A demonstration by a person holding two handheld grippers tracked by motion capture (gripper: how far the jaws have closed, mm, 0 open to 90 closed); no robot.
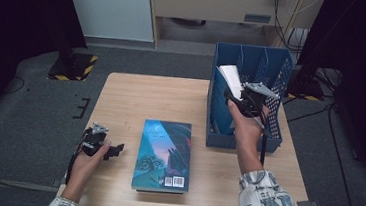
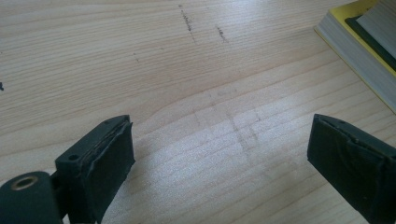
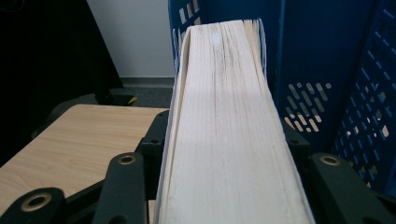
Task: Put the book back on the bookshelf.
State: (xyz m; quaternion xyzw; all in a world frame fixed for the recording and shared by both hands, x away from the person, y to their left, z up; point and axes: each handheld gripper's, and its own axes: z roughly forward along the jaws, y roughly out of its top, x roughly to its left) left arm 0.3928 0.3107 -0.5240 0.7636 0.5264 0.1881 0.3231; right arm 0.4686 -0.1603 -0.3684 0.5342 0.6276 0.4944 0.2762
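A thick book (image 3: pixel 229 126) with pale page edges is clamped between the jaws of my right gripper (image 1: pixel 245 102), which is shut on it. In the high view that book (image 1: pixel 231 78) stands tilted inside the blue slotted file rack (image 1: pixel 274 136) at the table's right. My left gripper (image 1: pixel 111 150) rests low over the bare wood at the front left, open with nothing between its pads (image 2: pixel 109 158). A second book (image 1: pixel 164 154) with a blue-green illustrated cover lies flat in the middle of the table, just right of the left gripper; its page edges (image 2: pixel 362 56) appear in the left gripper view.
The light wooden table (image 1: pixel 136 96) has bare surface behind the flat book. Dark stands with yellow-black bases (image 1: pixel 74 66) and cables lie on the grey floor around it. The rack has further dividers (image 1: pixel 262 62) behind the held book.
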